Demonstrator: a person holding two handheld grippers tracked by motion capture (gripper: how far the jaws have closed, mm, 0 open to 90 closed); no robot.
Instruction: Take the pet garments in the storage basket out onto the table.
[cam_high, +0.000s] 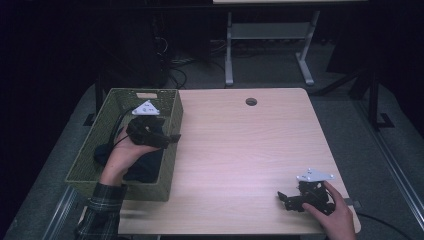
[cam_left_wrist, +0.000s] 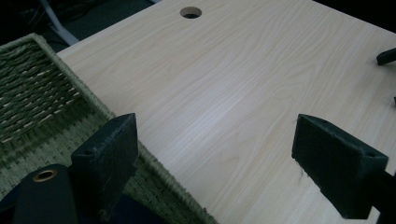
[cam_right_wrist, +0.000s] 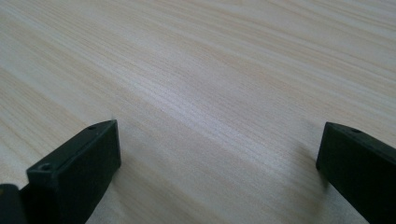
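Woven green basket (cam_high: 170, 145) at desk (cam_high: 240, 150) left edge, dark cloth (cam_high: 145, 167) inside.
Left claw (cam_high: 172, 138) over basket's right rim, jaws spread wide, holding nothing. Right claw (cam_high: 281, 197) low on desk's near right corner, jaws also apart, nothing between them.

Left claw (cam_high: 172, 137) over green basket (cam_high: 116, 100)
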